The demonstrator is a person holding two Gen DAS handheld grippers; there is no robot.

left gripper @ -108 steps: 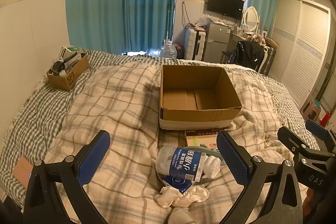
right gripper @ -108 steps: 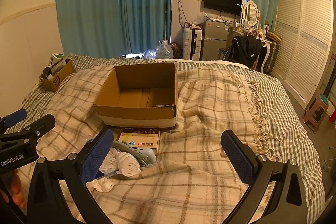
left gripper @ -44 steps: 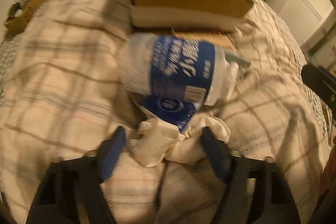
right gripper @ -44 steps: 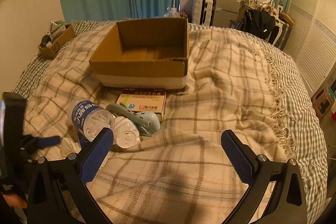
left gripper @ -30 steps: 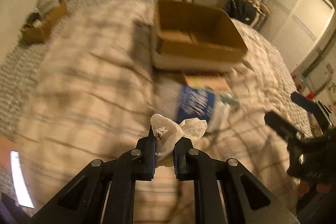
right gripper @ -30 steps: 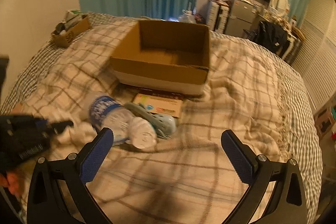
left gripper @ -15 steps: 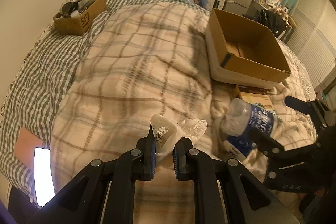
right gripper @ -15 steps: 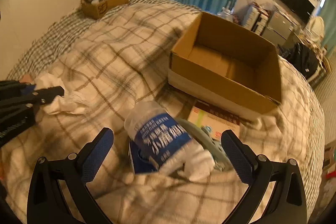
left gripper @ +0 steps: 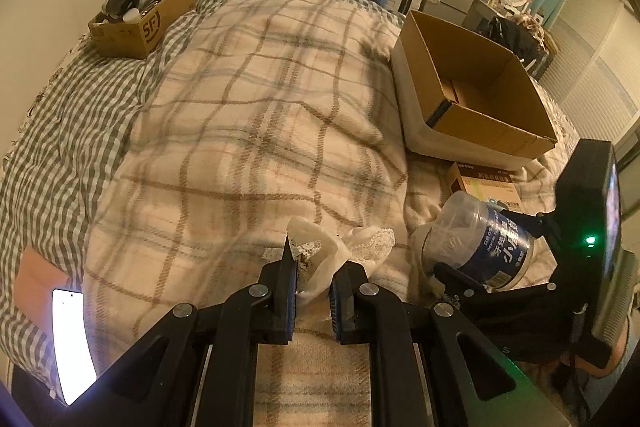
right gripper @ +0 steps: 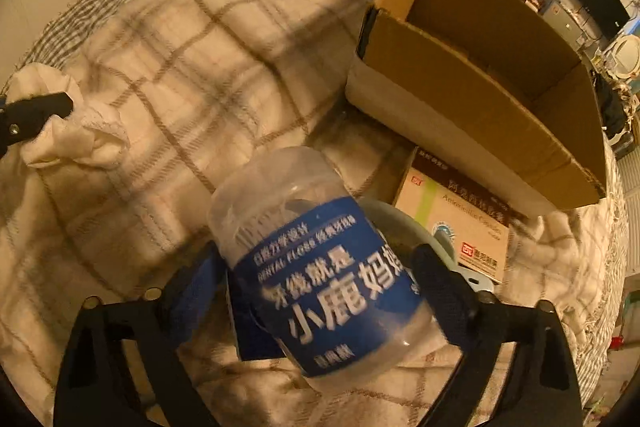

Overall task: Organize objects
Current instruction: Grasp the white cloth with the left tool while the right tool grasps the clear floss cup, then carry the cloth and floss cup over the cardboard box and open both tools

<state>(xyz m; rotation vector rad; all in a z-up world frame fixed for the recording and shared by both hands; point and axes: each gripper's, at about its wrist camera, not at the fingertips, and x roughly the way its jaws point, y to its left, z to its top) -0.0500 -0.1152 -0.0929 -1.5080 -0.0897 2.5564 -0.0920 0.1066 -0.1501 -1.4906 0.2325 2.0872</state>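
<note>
My left gripper (left gripper: pixel 312 269) is shut on a white lace-edged cloth (left gripper: pixel 340 243) and holds it above the plaid blanket; the cloth also shows in the right wrist view (right gripper: pixel 68 131). My right gripper (right gripper: pixel 320 267) has its fingers on both sides of a clear dental floss jar (right gripper: pixel 320 255) with a blue label, also seen in the left wrist view (left gripper: pixel 476 243). An open, empty cardboard box (right gripper: pixel 480 67) stands behind the jar, and shows at the right in the left wrist view (left gripper: pixel 468 95). A medicine box (right gripper: pixel 452 223) and a pale blue plastic item (right gripper: pixel 420 231) lie between them.
A small cardboard box (left gripper: pixel 140 15) full of items sits at the bed's far left corner. A lit phone (left gripper: pixel 72 339) lies at the bed's near left edge. The plaid blanket (left gripper: pixel 260 107) covers the bed. Furniture and a wardrobe stand beyond.
My right gripper has moved in and closed around the floss jar. My left gripper still holds the cloth, swung out to the left.
</note>
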